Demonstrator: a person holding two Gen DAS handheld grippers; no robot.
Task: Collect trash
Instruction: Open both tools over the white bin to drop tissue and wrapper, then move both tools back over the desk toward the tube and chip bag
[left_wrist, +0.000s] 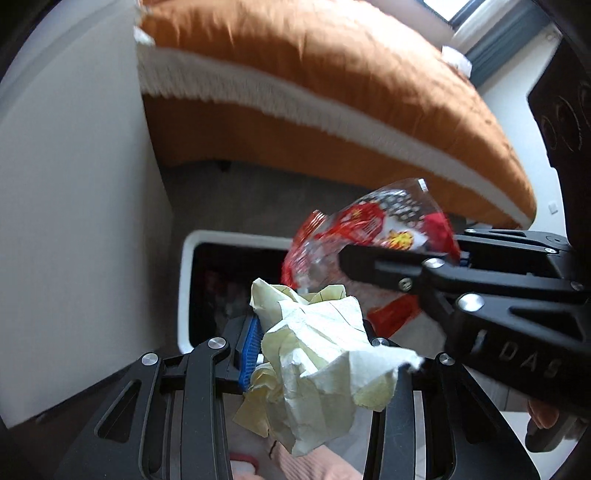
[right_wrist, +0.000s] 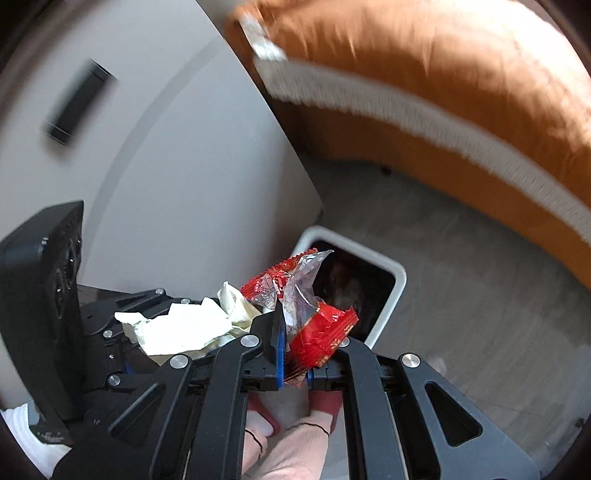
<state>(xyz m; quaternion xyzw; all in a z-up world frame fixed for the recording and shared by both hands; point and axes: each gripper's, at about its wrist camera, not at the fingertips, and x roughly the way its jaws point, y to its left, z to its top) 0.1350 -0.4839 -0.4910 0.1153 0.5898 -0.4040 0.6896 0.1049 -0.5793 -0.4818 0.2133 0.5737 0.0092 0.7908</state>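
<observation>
My left gripper (left_wrist: 310, 354) is shut on a crumpled pale yellow paper (left_wrist: 317, 373); the paper also shows in the right wrist view (right_wrist: 184, 328). My right gripper (right_wrist: 295, 350) is shut on a red and clear snack wrapper (right_wrist: 310, 317), which also shows in the left wrist view (left_wrist: 369, 236) with the right gripper (left_wrist: 354, 258) entering from the right. Both grippers are held side by side above a white-rimmed trash bin (right_wrist: 400, 280) with a dark inside, seen too in the left wrist view (left_wrist: 184, 273). Some trash lies blurred inside the bin.
An orange bed (left_wrist: 351, 74) with a white fringed band stands behind the bin. A white cabinet side (left_wrist: 74, 221) stands left of the bin. A dark handle (right_wrist: 75, 107) is on it. Grey floor (right_wrist: 480, 332) lies around. Feet in pink socks (right_wrist: 295, 446) are below.
</observation>
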